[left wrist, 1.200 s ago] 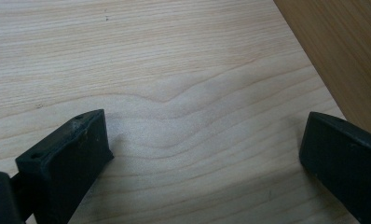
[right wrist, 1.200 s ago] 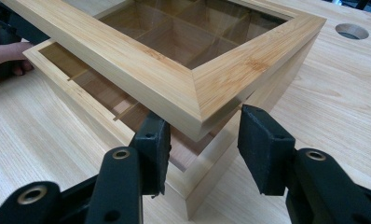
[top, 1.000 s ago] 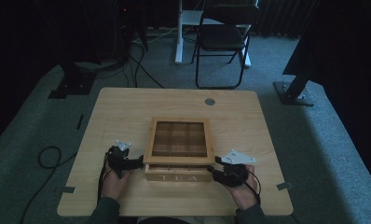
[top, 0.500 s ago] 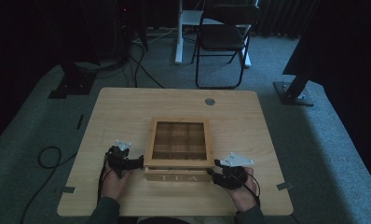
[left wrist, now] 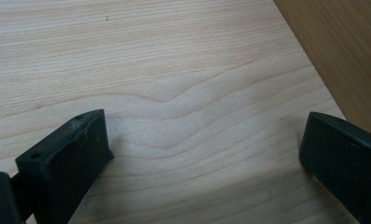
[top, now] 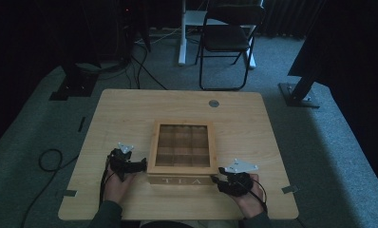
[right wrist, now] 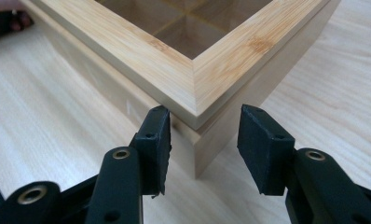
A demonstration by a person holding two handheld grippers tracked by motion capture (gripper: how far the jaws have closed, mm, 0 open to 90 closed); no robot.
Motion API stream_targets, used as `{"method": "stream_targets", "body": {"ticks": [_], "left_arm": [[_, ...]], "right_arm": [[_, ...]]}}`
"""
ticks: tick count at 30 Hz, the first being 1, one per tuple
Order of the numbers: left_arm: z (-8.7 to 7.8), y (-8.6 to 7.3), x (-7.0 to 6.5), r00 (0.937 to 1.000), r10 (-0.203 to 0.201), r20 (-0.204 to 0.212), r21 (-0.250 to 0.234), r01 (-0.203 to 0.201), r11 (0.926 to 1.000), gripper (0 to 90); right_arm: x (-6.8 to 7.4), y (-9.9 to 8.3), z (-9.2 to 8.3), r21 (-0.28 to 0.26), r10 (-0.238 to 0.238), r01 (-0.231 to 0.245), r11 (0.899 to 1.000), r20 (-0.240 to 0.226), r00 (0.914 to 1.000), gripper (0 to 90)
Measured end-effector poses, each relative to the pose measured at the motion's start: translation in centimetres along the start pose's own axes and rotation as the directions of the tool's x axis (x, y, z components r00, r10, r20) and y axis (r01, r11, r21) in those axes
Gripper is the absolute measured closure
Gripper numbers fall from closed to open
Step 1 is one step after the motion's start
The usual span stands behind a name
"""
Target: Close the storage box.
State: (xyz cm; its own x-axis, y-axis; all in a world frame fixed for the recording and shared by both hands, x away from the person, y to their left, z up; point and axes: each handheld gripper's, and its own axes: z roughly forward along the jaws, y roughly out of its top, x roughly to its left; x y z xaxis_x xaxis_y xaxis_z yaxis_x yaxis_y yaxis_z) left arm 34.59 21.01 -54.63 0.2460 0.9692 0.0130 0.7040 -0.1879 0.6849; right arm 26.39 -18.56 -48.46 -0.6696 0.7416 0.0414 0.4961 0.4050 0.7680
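I have the wooden tea box (top: 181,152) sitting mid-table (top: 130,109), my right gripper (right wrist: 204,140) spread around its near corner without pinching, and my left gripper (left wrist: 202,154) spread wide beside its left wall.

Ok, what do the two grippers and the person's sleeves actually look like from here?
Both are black two-jaw tools. The left gripper and right gripper each carry a pale grey three-cornered plate on top, and a thin black cable trails back from each. Up close, the jaws are blocky matt-black pads on black linkages with brass-coloured pivot rivets. The sleeves look dark greenish-grey.
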Motion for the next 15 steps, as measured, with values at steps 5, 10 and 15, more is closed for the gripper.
{"method": "stream_targets", "body": {"ticks": [5, 10, 15], "left_arm": [[0.0, 0.0, 0.0, 1.0000, 0.000, 0.000, 0.000, 0.000, 1.0000, 1.6], [0.0, 0.0, 0.0, 1.0000, -0.001, 0.000, -0.001, 0.001, 1.0000, 1.6], [0.0, 0.0, 0.0, 1.0000, 0.000, 0.000, 0.000, 0.000, 1.0000, 1.6]], "right_arm": [[-0.1, -0.2, 0.0, 0.024, -0.008, 0.008, 1.000, 0.002, 1.0000, 53.9], [-0.1, -0.2, -0.4, 0.006, -0.007, 0.007, 1.000, -0.012, 0.9999, 53.1], [-0.8, 0.2, -1.6, -0.043, 0.021, -0.021, 0.999, 0.000, 0.9998, 52.6]]}}
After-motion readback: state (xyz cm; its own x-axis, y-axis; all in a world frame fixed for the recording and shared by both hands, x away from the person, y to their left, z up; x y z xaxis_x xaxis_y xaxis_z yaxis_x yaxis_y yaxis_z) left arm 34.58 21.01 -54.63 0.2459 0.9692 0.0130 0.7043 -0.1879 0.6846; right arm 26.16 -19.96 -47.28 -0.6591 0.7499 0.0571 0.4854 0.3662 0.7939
